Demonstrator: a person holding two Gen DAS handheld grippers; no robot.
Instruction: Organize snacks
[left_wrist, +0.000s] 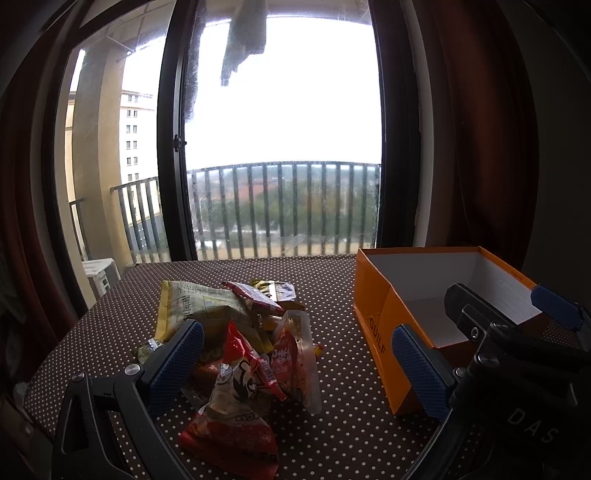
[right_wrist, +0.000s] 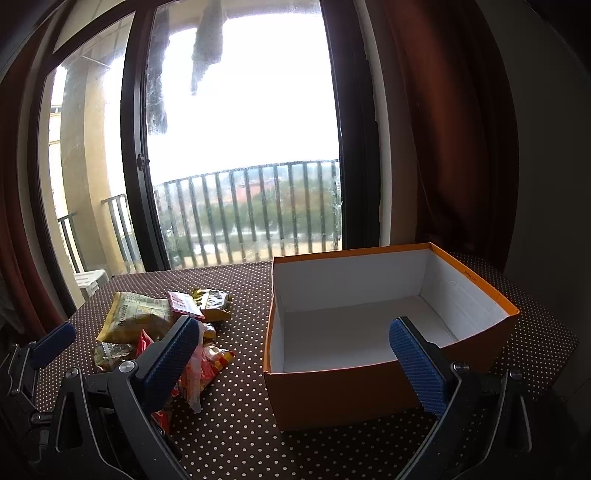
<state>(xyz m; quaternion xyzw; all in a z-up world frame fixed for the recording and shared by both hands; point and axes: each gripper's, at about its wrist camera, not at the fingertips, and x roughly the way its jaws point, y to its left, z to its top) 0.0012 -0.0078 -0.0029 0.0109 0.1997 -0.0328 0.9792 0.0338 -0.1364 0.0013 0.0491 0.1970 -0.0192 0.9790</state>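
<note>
A pile of snack packets (left_wrist: 243, 343) lies on the brown dotted tablecloth (left_wrist: 332, 435); a red packet (left_wrist: 236, 413) is nearest, a yellow bag (left_wrist: 195, 306) behind. My left gripper (left_wrist: 295, 365) is open and empty, just above the pile's near side. An open orange box (right_wrist: 369, 384) with a white, empty inside stands to the right; it also shows in the left wrist view (left_wrist: 373, 306). My right gripper (right_wrist: 295, 362) is open and empty in front of the box's near wall. The pile also shows in the right wrist view (right_wrist: 159, 325).
A tall window with a dark frame (left_wrist: 173, 147) and a balcony railing (left_wrist: 280, 206) stand behind the table's far edge. Dark red curtains (right_wrist: 461, 129) hang at both sides. The table's far right corner (right_wrist: 554, 332) lies beyond the box.
</note>
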